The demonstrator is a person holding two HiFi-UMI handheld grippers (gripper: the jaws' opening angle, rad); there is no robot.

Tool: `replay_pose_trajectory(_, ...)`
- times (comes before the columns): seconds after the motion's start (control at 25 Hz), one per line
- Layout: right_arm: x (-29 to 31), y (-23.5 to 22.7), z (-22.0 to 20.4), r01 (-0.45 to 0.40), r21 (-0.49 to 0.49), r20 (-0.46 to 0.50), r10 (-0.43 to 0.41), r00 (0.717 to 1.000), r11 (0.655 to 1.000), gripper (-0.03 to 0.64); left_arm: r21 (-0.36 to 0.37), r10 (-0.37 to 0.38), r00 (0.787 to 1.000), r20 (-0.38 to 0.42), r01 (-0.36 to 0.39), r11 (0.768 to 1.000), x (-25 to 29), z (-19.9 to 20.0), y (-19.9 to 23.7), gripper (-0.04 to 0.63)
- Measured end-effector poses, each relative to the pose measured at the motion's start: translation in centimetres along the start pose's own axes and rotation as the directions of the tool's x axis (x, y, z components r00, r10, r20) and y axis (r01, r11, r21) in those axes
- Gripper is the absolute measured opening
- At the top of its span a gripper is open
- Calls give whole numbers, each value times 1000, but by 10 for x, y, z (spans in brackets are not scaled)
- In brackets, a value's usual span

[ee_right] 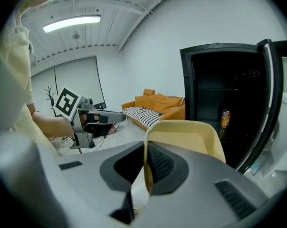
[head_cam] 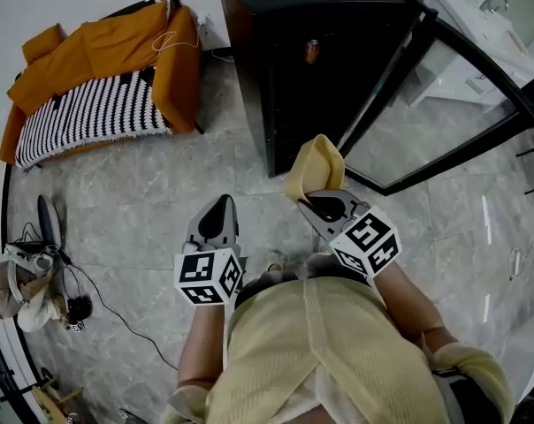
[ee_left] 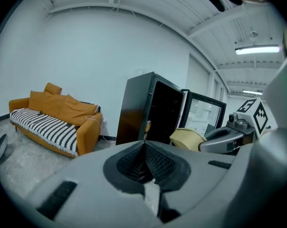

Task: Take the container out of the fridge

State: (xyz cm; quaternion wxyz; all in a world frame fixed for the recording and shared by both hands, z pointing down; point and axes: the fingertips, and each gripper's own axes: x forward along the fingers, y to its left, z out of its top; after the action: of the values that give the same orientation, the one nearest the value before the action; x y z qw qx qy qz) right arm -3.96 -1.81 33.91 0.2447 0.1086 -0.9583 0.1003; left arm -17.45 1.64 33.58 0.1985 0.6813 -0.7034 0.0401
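Observation:
A pale yellow container (head_cam: 316, 164) hangs in the air in front of the black fridge (head_cam: 320, 69), outside it. My right gripper (head_cam: 307, 200) is shut on the container's rim (ee_right: 144, 148), with the wall pinched between the pads. The fridge's glass door (head_cam: 435, 104) stands wide open to the right. On a shelf inside the dark fridge stands an orange can (ee_right: 224, 118). My left gripper (head_cam: 221, 203) is held beside the right one, lower and to its left, shut with nothing between its fingers (ee_left: 157, 163). The left gripper view shows the container (ee_left: 188, 137) at the right.
An orange sofa (head_cam: 99, 78) with a striped black-and-white cover stands against the wall, left of the fridge. A fan, cables and small gear (head_cam: 37, 272) lie on the grey tiled floor at the far left. White counters (head_cam: 488, 25) stand behind the open door.

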Motion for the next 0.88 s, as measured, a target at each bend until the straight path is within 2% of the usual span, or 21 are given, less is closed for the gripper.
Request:
replay_pose_trajectory(0.36,-4,5,1,19,88,30,-21,999,996,34,24,-60,998,-18,60,998,4,-3,-13,23)
replay_pose_trajectory(0.88,-7,12,-4,-5,213,63,-9,998,977,34,-7,-29,999,-43,29,1000,-2,-22,-7,23)
